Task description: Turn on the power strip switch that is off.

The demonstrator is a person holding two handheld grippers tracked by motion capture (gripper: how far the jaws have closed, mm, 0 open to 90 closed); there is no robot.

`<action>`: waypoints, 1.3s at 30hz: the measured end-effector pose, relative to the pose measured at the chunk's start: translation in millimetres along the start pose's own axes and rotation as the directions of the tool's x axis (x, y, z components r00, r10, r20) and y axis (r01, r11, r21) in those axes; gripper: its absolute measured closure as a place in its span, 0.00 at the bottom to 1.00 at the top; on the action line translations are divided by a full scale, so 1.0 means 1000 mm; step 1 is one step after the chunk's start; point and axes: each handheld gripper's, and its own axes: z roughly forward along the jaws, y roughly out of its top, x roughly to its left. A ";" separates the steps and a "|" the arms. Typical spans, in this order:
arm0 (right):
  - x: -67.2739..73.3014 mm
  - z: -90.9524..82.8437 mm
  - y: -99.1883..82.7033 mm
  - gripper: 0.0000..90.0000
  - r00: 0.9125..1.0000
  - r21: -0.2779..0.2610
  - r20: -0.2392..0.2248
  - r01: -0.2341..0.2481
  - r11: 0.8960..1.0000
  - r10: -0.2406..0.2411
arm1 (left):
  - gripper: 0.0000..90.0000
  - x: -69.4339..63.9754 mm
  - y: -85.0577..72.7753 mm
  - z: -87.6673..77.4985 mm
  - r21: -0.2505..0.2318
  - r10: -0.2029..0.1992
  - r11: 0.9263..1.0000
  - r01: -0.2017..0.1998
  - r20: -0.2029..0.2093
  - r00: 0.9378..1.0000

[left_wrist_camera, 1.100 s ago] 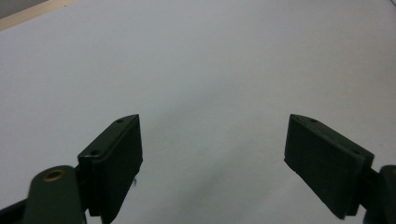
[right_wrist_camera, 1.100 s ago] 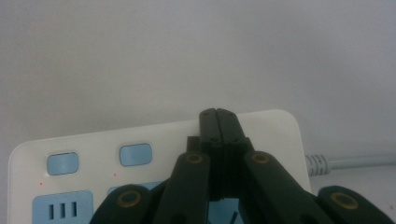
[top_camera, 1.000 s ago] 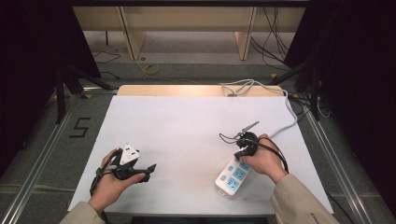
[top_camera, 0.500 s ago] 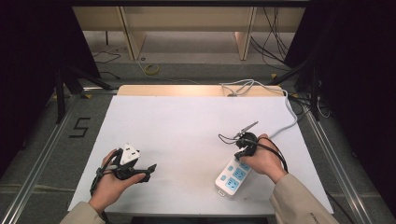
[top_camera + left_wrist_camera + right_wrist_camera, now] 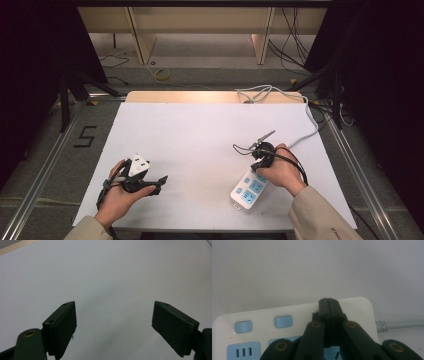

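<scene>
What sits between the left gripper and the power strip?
Nothing visible. The left gripper, open, faces bare white table, and the stretch across to the power strip is clear. The right gripper, fingers shut, hangs over the strip.

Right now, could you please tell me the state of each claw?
Left claw: open, nothing between its jaws, bare white table ahead.
Right claw: closed, jaws pressed together with nothing held, poised over the white power strip.
</scene>
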 end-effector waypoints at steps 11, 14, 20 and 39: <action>-0.003 0.000 -0.003 1.00 1.000 -0.023 -0.018 -0.021 1.000 0.020 | 0.22 -0.001 0.000 0.001 0.005 0.010 1.000 -0.010 0.004 1.000; -0.003 0.000 -0.003 1.00 1.000 -0.023 -0.022 -0.017 1.000 0.016 | 0.22 -0.001 0.000 0.001 0.005 0.010 1.000 -0.010 0.004 1.000; -0.004 -0.002 -0.003 1.00 1.000 -0.039 -0.029 -0.012 0.999 0.010 | 0.22 0.000 0.000 0.000 0.005 0.008 1.000 -0.008 0.004 1.000; -0.007 -0.019 -0.015 0.98 0.999 -0.124 -0.032 -0.012 0.992 0.008 | 0.22 -0.001 -0.001 0.001 0.008 0.001 1.000 -0.001 0.005 1.000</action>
